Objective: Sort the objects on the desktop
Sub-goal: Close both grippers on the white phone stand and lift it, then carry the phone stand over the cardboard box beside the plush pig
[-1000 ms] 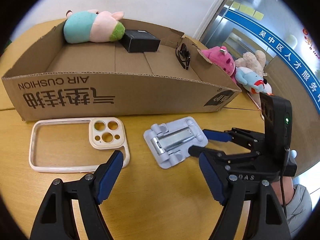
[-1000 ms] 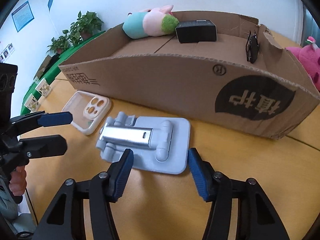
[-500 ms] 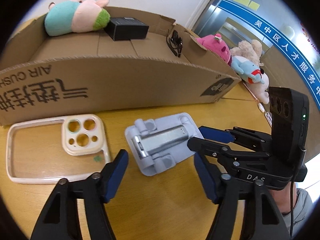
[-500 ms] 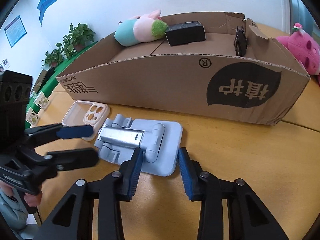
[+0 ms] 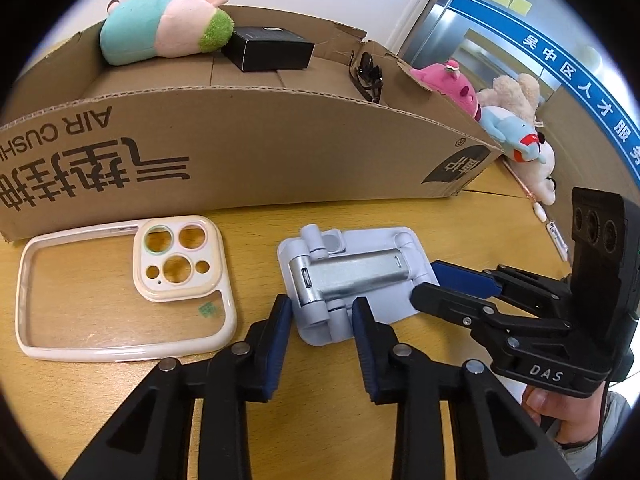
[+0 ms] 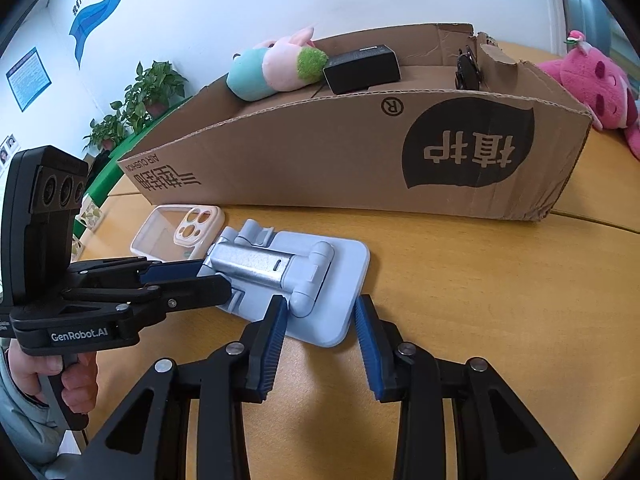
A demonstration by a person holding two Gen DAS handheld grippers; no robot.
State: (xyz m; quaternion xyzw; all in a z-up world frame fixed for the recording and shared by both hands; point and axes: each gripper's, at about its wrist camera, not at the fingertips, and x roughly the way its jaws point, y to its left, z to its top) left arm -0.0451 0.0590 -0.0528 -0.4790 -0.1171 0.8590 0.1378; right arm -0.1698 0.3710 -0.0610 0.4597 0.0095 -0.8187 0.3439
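Observation:
A pale blue folding phone stand [image 5: 352, 276] with a silver arm lies flat on the wooden table, also in the right wrist view [image 6: 296, 276]. My left gripper [image 5: 320, 312] is open, its fingers on either side of the stand's near corner. My right gripper [image 6: 320, 312] is open, straddling the stand's opposite end. A cream phone case [image 5: 120, 288] lies left of the stand. The cardboard box [image 5: 240, 140] behind holds a plush toy [image 5: 168, 26], a black box [image 5: 272, 48] and sunglasses [image 5: 366, 74].
Pink and white plush toys [image 5: 500, 108] lie on the table to the right of the box. Potted plants [image 6: 140, 96] stand by the far wall. The table [image 6: 500, 300] runs on to the right of the stand.
Both grippers have closed in on the phone stand from opposite ends and narrowed their jaws. The left gripper shifted right from the phone case to the stand.

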